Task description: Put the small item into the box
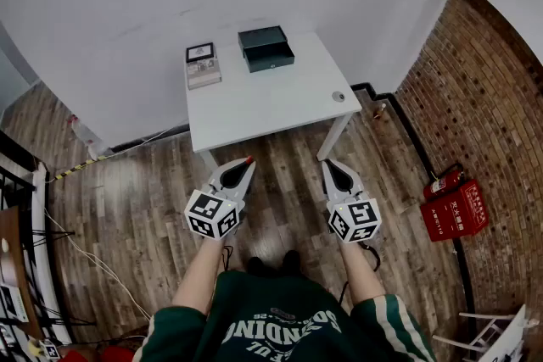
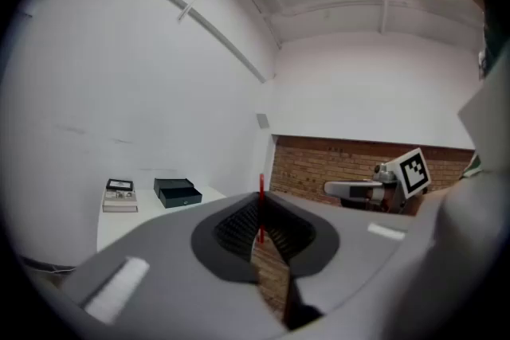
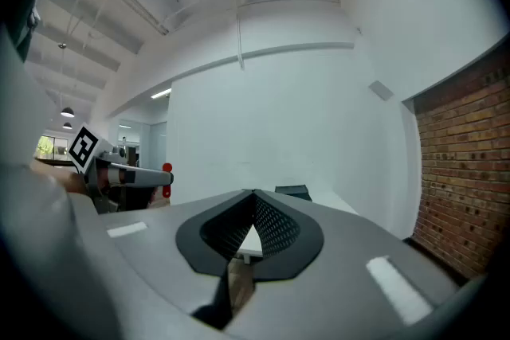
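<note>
A dark box point(image 1: 265, 48) stands at the back of the white table point(image 1: 263, 102), and it looks like a tray with its lid behind it. To its left, a small black-framed square item point(image 1: 200, 52) lies on a flat white pack point(image 1: 204, 75). A small round grey disc point(image 1: 338, 96) rests near the table's right edge. My left gripper point(image 1: 247, 160) and right gripper point(image 1: 327, 164) hover over the floor in front of the table, both shut and holding nothing. The left gripper view shows the box point(image 2: 177, 192) and the square item point(image 2: 119, 186) far off.
Wooden floor lies between me and the table. A brick wall point(image 1: 484, 97) runs along the right, with red fire extinguishers point(image 1: 450, 208) at its foot. White walls stand behind the table. Cables and dark furniture point(image 1: 17, 250) lie at the left.
</note>
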### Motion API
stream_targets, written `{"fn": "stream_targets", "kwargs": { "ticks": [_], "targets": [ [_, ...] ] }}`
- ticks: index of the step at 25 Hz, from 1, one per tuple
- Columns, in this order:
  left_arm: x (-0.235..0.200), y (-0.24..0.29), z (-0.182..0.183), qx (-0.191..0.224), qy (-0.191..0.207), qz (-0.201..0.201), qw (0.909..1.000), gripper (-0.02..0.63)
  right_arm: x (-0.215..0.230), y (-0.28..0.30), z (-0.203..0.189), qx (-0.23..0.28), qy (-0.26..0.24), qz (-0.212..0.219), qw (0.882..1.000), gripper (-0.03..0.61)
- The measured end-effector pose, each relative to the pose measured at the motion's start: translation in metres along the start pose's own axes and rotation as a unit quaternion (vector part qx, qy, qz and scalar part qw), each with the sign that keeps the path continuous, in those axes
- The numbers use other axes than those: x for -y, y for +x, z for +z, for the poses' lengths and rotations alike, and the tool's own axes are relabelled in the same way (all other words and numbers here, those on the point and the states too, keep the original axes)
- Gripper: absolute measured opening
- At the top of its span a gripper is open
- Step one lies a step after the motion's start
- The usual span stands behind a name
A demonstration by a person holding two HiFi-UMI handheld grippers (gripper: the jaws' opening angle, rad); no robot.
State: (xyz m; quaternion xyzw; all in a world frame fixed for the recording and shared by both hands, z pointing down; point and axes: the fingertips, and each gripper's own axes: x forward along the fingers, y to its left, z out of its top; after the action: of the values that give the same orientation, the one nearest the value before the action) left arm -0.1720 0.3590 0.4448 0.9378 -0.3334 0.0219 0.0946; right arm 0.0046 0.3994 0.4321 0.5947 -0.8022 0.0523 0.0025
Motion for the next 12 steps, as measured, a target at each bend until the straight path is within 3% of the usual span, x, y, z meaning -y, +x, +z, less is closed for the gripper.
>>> {"fn": "stream_targets", "kwargs": {
  "ticks": [12],
  "targets": [
    [0.01,0.018,-0.012,-0.014,0.005,-0.007,0.9999,0.063,0.02,-0.005,-0.007,0.006,-0.004,-0.013,1.0,0.002]
  ]
}}
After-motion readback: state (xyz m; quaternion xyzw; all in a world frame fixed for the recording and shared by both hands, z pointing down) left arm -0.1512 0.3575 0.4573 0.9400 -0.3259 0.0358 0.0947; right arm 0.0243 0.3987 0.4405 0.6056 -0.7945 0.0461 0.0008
